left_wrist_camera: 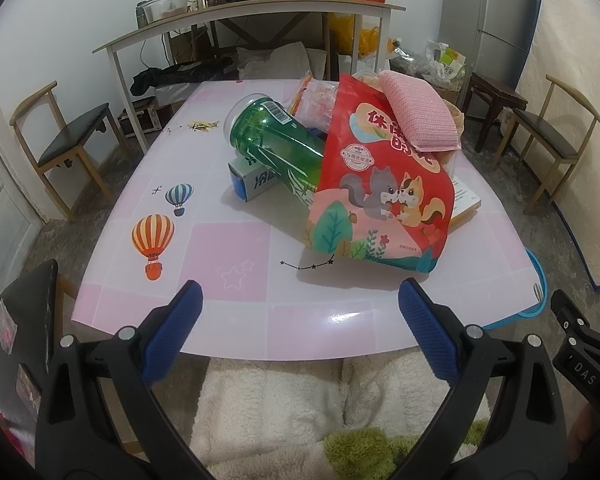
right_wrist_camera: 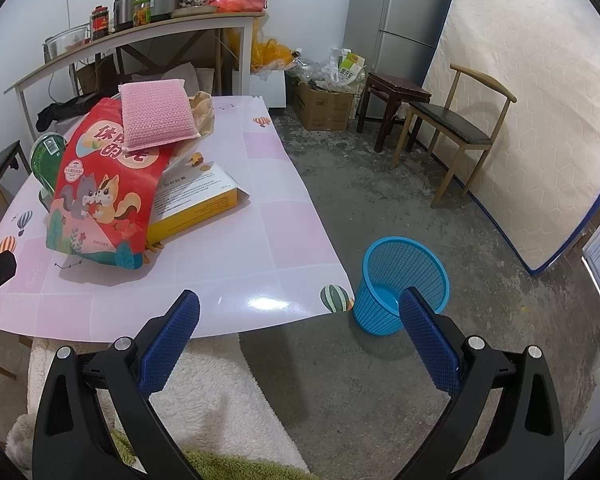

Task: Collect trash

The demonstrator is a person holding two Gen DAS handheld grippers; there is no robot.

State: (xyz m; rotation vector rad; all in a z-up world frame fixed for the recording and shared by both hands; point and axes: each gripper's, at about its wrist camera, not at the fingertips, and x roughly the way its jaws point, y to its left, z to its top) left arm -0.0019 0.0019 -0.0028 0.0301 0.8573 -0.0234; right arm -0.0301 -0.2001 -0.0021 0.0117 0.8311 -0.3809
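Resting on the glossy pink worktop (left_wrist_camera: 236, 240), a crinkly red snack bag (left_wrist_camera: 384, 196) leans on a green plastic bottle (left_wrist_camera: 276, 148) — a knobbly pink sponge (right_wrist_camera: 156, 118) on top. Left gripper (left_wrist_camera: 296, 312) and right gripper (right_wrist_camera: 300, 316) gape wide, empty; the blue mesh basket (right_wrist_camera: 400, 276) stands on the floor at right.

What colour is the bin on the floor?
Blue. The bin shows best in the right wrist view.

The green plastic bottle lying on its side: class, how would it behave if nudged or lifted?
The green plastic bottle looks round, so it may roll. It seems empty, probably light. It rests on a small blue-and-white box, so it might slip off.
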